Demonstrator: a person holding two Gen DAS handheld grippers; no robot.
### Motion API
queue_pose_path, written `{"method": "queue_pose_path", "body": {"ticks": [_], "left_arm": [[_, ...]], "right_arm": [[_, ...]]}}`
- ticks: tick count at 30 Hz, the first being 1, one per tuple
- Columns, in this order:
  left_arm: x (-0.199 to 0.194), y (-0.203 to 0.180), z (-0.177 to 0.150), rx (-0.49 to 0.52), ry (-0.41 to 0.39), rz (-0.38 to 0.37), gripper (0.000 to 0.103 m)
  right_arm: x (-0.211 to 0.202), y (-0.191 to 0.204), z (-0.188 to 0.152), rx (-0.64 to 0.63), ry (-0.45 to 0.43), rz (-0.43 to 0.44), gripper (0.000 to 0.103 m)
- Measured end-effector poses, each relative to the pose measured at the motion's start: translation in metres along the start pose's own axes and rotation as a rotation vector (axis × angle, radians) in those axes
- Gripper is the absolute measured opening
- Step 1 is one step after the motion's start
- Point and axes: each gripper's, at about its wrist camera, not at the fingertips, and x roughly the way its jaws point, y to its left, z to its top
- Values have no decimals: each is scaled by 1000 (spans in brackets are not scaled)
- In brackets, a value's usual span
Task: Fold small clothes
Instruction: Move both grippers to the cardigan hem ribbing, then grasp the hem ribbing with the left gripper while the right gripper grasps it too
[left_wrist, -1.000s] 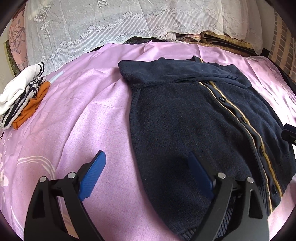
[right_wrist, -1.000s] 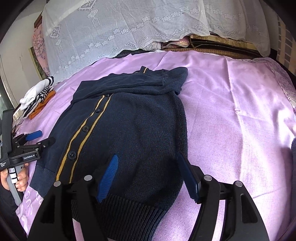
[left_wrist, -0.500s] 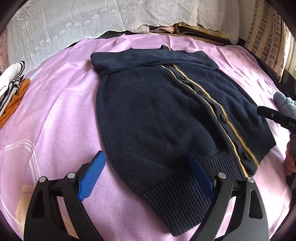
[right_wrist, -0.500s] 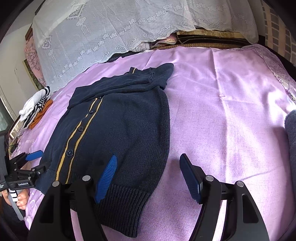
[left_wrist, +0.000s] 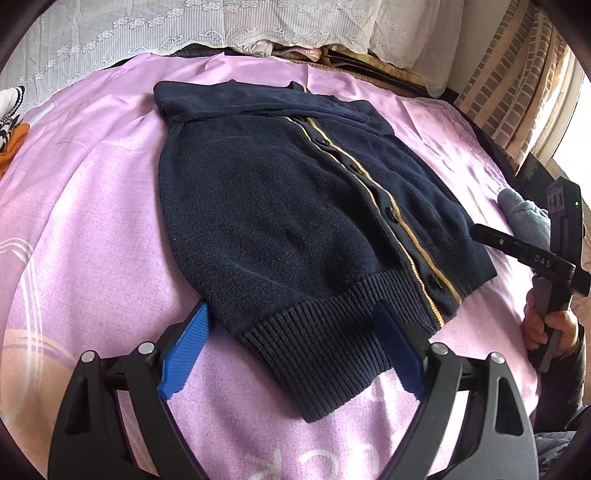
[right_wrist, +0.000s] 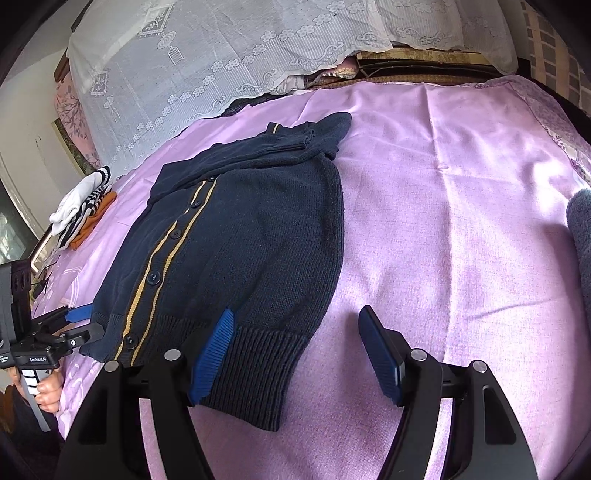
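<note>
- The navy cardigan (left_wrist: 280, 221) lies flat on the bed, buttoned, both sleeves folded across its chest at the far end; its ribbed hem (left_wrist: 325, 332) is the part nearest to you, right under both grippers
- Expect it to handle as a soft, fairly thick knit: light, limp, not slippery and not fragile, though it will sag and stretch if lifted by one point only
- Your left gripper (left_wrist: 291, 354) is released, jaws wide, one pad beside the hem's left corner and the other over the rib; nothing is pinched
- Your right gripper (right_wrist: 299, 354) is also released and empty, its left pad over the hem's right corner, the other pad over bare sheet
- I'd take hold at the two hem corners, where the rib is firmest, and carry them together
- Beyond the far sleeves, the pink sheet (right_wrist: 461, 221) is open to the lace-covered pillows (right_wrist: 229, 55), so there is room for the fold
- A stack of folded clothes (right_wrist: 81, 210) sits well off to the left; a grey cloth (right_wrist: 581, 229) lies at the right edge
</note>
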Motion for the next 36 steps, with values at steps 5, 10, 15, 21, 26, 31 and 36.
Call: {"method": "queue_pose_path", "body": {"ticks": [5, 10, 15, 21, 26, 31, 36], "left_arm": [[1, 2, 1, -6, 9, -8, 79], [1, 6, 0, -13, 27, -36, 75], [7, 1, 2, 6, 25, -14, 76], [0, 0, -3, 19, 26, -44, 56], [7, 12, 6, -61, 38, -115, 58], [1, 9, -2, -41, 21, -135, 28], [1, 10, 1, -66, 4, -162, 7]], "right_arm": [[-4, -1, -6, 9, 28, 53, 71], [-5, -2, -10, 10, 52, 87, 71], [1, -1, -7, 21, 64, 101, 70], [3, 3, -13, 38, 123, 188, 54], [17, -3, -6, 112, 141, 233, 30], [16, -9, -10, 142, 133, 258, 17], [9, -6, -9, 141, 93, 234, 8]]}}
